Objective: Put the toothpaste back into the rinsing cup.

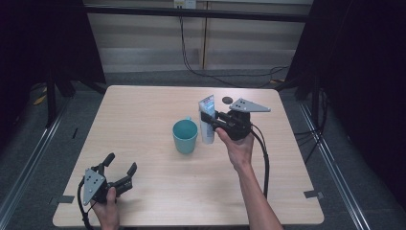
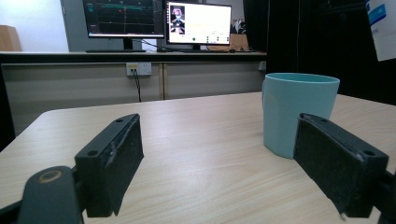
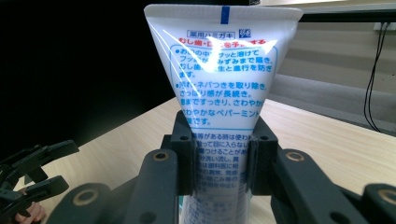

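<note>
High view: the right gripper (image 1: 209, 119) is pinching a white plastic toothpaste tube (image 1: 207, 125), holding it upright just beside a teal plastic cup (image 1: 185, 136) standing near the middle of the pale wooden desk (image 1: 143, 110). The left gripper (image 1: 120, 164) is resting near the desk's front left corner, jaws spread.

Left gripper view: both black jaws are standing wide apart, nothing between them; the cup (image 2: 295, 114) is showing beyond the right-hand jaw.

Right gripper view: the jaws are pressing on the tube (image 3: 222, 88), its flat crimped end pointing up; the left gripper (image 3: 28, 175) is showing at lower left.
</note>
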Motion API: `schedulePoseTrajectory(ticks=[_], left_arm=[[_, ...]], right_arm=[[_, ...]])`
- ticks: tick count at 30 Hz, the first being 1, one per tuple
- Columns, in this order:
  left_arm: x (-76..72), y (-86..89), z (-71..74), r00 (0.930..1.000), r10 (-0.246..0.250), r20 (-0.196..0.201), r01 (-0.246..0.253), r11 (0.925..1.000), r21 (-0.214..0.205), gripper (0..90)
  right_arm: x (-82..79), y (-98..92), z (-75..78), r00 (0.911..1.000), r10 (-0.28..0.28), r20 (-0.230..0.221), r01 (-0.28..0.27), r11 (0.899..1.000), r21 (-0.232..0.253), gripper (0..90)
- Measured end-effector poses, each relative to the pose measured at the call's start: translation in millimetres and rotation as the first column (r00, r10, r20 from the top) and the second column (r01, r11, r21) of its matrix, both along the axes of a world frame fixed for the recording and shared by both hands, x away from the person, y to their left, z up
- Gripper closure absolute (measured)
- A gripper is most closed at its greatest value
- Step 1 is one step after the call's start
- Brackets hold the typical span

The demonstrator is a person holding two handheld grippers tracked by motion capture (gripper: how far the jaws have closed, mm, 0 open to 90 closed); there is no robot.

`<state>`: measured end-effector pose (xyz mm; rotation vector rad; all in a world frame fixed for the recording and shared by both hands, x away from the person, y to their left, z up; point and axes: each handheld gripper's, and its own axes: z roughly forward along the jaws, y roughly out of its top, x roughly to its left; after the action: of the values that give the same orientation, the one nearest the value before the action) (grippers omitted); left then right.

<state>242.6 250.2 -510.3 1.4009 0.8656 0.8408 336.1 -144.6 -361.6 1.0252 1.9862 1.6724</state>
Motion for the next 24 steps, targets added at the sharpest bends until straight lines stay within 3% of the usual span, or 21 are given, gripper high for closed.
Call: schedulePoseTrajectory(ticks=[24], left_arm=[[-0.3,-0.2,-0.1,1.0000,-0.001,-0.002,0.001,1.0000,0.001,15.9]], right_arm=[[29.0,27.0,6.3,0.9977,0.062,-0.026,-0.063,0.998,-0.027,69.3]])
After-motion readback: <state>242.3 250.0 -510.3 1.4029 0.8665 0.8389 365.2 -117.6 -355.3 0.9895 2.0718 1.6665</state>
